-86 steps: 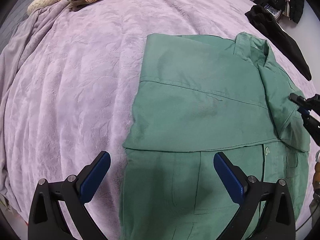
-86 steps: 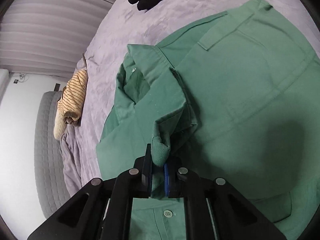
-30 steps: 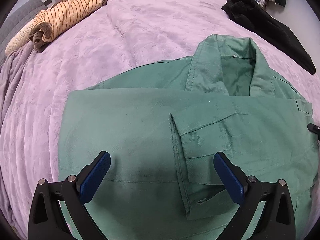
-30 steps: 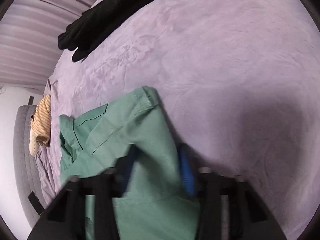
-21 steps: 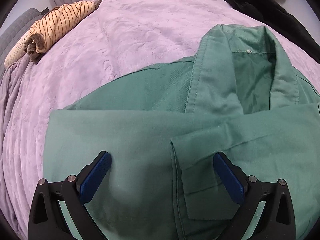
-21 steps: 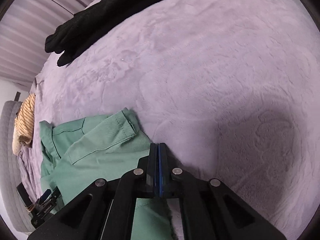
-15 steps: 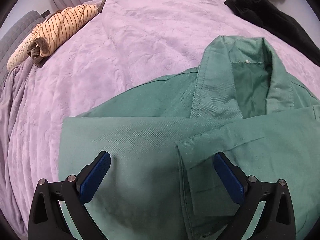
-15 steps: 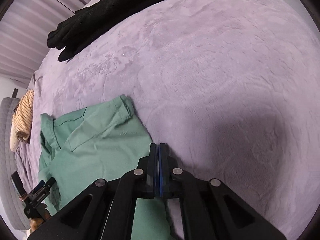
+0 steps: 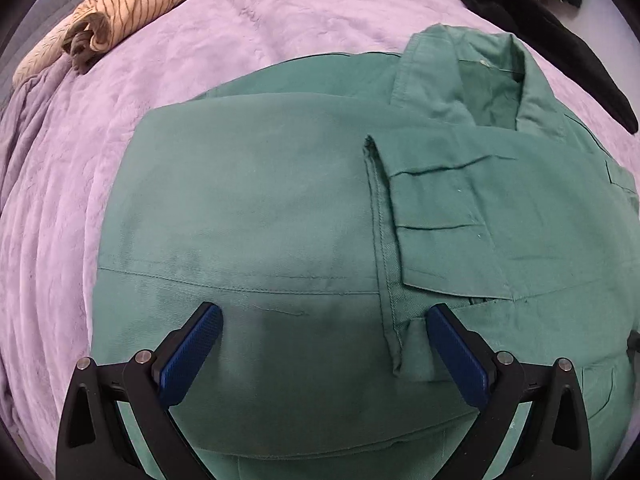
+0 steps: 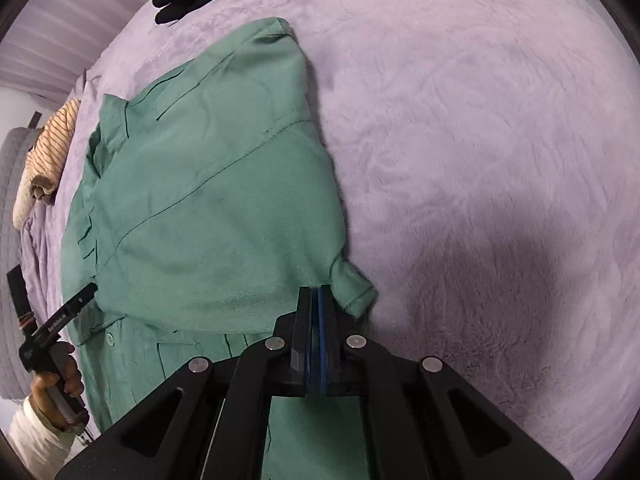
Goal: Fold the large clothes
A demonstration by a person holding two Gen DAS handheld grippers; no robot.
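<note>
A green shirt (image 9: pixel 280 200) lies on the purple blanket with its collar (image 9: pixel 488 80) at the far side. One sleeve is folded across the chest, ending in a cuff (image 9: pixel 440 208). My left gripper (image 9: pixel 323 316) hovers open over the shirt's middle, nothing between its blue pads. In the right wrist view, the shirt (image 10: pixel 200 200) fills the left half. My right gripper (image 10: pixel 318 294) sits at the shirt's right edge, its jaws closing, pads together with no cloth showing between them. The other sleeve's cuff (image 10: pixel 354 288) pokes out just right of the tips.
A rolled striped beige garment (image 9: pixel 132 4) lies at the far left of the bed. A black garment (image 9: pixel 540 32) lies at the far right. Bare purple blanket (image 10: pixel 480 160) spreads right of the shirt. A person's hand (image 10: pixel 52 380) holds the left gripper.
My left gripper has come down closer over the shirt. My right gripper has swung from the bare blanket back to the shirt's right edge, by the sleeve cuff.
</note>
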